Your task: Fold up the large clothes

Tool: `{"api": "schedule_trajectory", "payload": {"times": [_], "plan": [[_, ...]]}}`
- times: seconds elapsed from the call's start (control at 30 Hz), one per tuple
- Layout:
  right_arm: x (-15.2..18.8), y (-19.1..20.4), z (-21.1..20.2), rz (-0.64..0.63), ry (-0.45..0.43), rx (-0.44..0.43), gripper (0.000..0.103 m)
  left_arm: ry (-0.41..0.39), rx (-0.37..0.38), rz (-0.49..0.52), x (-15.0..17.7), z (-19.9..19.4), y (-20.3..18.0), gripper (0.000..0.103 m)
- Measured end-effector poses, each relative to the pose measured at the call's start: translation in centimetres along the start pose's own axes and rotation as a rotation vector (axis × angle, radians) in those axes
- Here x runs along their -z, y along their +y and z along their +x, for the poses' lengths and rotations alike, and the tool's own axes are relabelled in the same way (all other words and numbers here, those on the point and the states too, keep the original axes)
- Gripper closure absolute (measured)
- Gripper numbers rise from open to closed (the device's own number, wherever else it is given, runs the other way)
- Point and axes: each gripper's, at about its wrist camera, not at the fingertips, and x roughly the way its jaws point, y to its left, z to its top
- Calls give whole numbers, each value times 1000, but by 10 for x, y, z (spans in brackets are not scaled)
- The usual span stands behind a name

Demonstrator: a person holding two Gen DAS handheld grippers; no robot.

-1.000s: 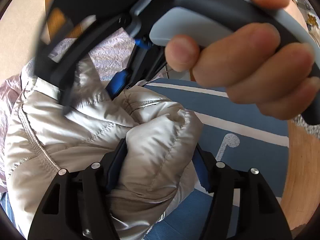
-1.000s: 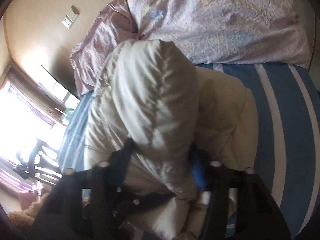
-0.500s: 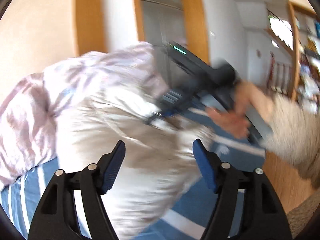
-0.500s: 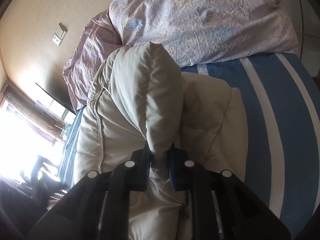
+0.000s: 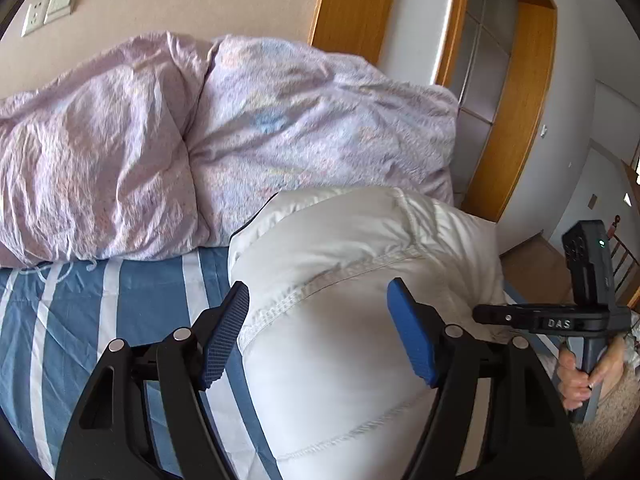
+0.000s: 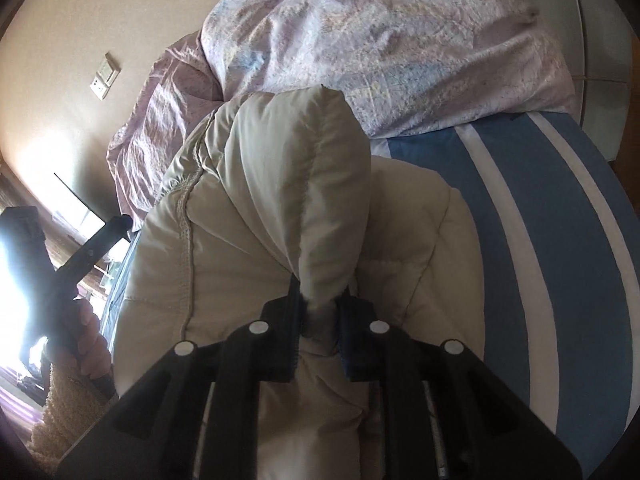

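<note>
A cream quilted puffer jacket (image 5: 360, 280) lies bundled on the blue and white striped bed (image 5: 80, 312). My left gripper (image 5: 318, 336) is open, its blue pads apart above the jacket and holding nothing. My right gripper (image 6: 318, 320) is shut on a puffy fold of the jacket (image 6: 296, 184), which stands up in front of the fingers. The right gripper's body also shows at the right edge of the left wrist view (image 5: 560, 320), in a hand. The left gripper's body shows at the left of the right wrist view (image 6: 60, 264).
A rumpled lilac duvet (image 5: 160, 140) is piled at the head of the bed against a beige wall with sockets (image 5: 48, 4). A wooden door frame (image 5: 516, 100) stands at the right. A bright window (image 6: 24, 280) is on the far left of the right wrist view.
My left gripper let go of the jacket, opened and pulled back from it. My right gripper closed on a fold of the jacket and holds it.
</note>
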Motion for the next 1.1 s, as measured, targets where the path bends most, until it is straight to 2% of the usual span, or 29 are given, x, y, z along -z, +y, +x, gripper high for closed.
{"api": "schedule_trajectory", "payload": {"times": [0.07,0.2,0.37,0.5,1.1], "plan": [[2,-5,3,17,-16,19,85,23,-35,19,2,14,-2,31],[6,-15,8,41,-25,27,84,58,-47,35,7,28,-10,31],[11,-21,13,43,-30,40,84,105,-105,117,14,43,-23,31],[15,-27,17,59,-26,43,84,127,-126,144,20,51,-28,31],[22,-40,31,94,-28,25,83,103,-167,224,38,67,-41,30]]}}
